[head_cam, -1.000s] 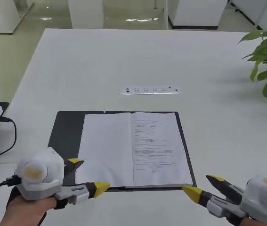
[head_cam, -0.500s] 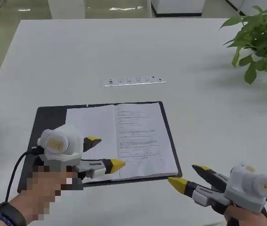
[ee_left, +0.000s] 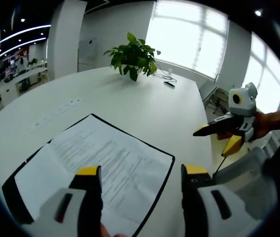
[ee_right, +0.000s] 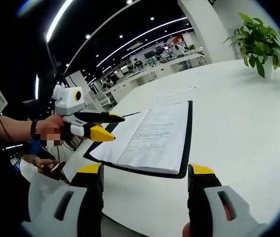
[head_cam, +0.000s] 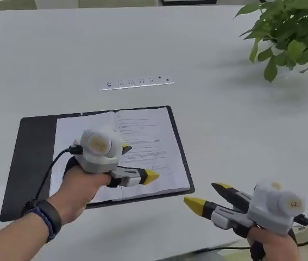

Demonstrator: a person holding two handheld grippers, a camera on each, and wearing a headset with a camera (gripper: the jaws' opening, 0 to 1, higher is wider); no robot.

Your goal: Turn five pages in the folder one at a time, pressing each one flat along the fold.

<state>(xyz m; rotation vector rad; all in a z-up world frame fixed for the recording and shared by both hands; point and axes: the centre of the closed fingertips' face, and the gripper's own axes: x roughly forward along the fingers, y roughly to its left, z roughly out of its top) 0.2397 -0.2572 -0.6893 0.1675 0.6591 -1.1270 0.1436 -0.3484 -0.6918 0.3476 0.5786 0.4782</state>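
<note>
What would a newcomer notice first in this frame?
An open black folder lies near the table edge, with a printed page on its right. The left gripper is held open over its pages; the right gripper, also open, sits off its near right corner. A leafy plant stands far right.

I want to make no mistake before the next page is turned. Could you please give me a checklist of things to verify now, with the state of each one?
1. Folder lies open on the table: ok.
2. Left claw open and empty, over the pages: ok.
3. Right claw open and empty: ok.
4. Right claw at the edge of the printed page, ready to lift it: not ok; it is off the folder, near its lower right corner.
5. Number of pages turned so far: cannot tell.
6. Plant well apart from the folder: ok.
</note>
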